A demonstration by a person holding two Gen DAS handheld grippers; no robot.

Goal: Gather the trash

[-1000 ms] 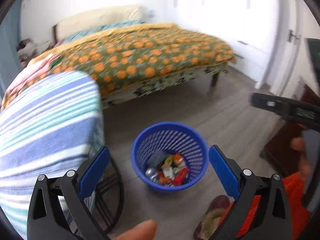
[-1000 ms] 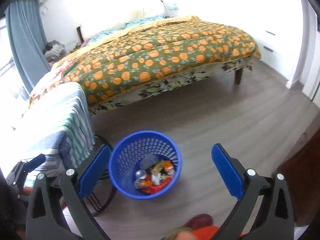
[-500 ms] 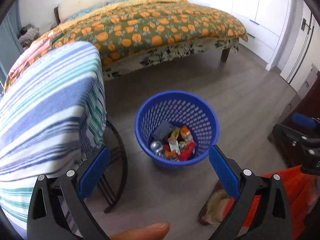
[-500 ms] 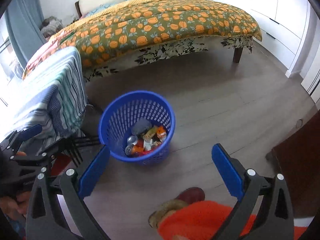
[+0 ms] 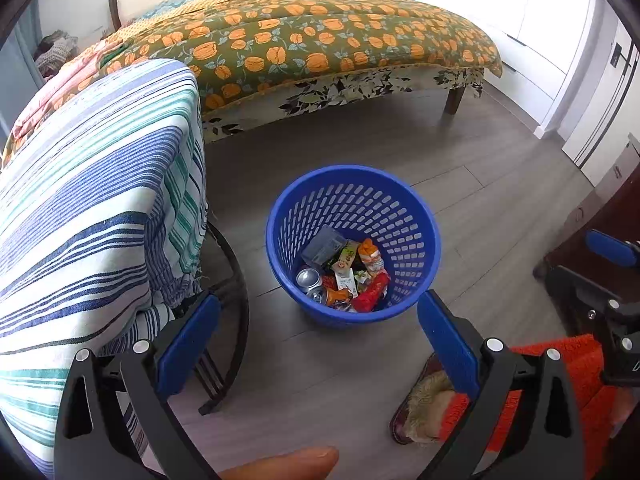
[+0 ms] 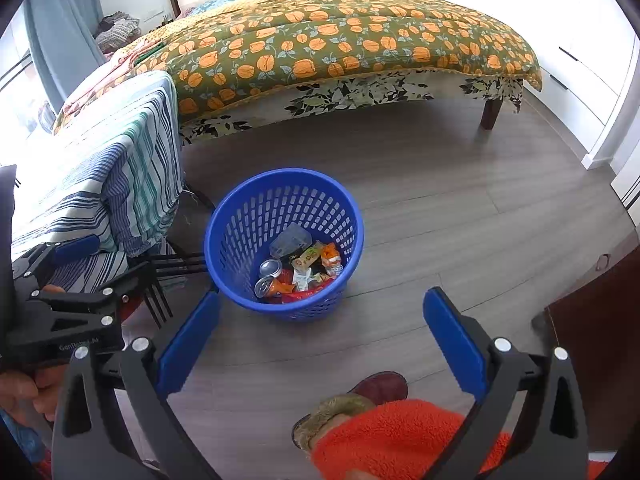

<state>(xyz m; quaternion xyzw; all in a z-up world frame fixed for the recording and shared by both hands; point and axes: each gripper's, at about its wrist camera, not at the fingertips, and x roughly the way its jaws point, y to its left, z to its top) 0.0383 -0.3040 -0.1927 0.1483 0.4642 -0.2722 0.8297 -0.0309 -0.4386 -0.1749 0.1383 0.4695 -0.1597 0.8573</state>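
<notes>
Blue slotted bin [image 5: 354,240] [image 6: 284,240] standing upright on the grey plank floor [image 5: 460,184] [image 6: 460,208], between the bed [image 5: 328,40] [image 6: 340,40] and the viewer. Trash [image 5: 344,276] [image 6: 300,272] lies in the bottom of the bin: two cans, a grey flat packet, and orange, red and green-printed wrappers. Left claw [image 5: 320,328], released, its blue pads spread wide with nothing between them, hangs above the floor just short of the bin. Right claw [image 6: 322,330], likewise released and bare, hangs at a similar spot on the bin's near side. Each claw also shows at the edge of the other's view. A striped cloth [image 5: 92,216] [image 6: 120,184] drapes a black-framed chair [image 5: 228,320] just left of the bin. An orange fleece leg [image 5: 560,380] [image 6: 396,436] and a brown slipper [image 5: 420,404] [image 6: 360,396] sit on the floor near the claws. White cabinets [image 5: 560,20] line the right wall.
</notes>
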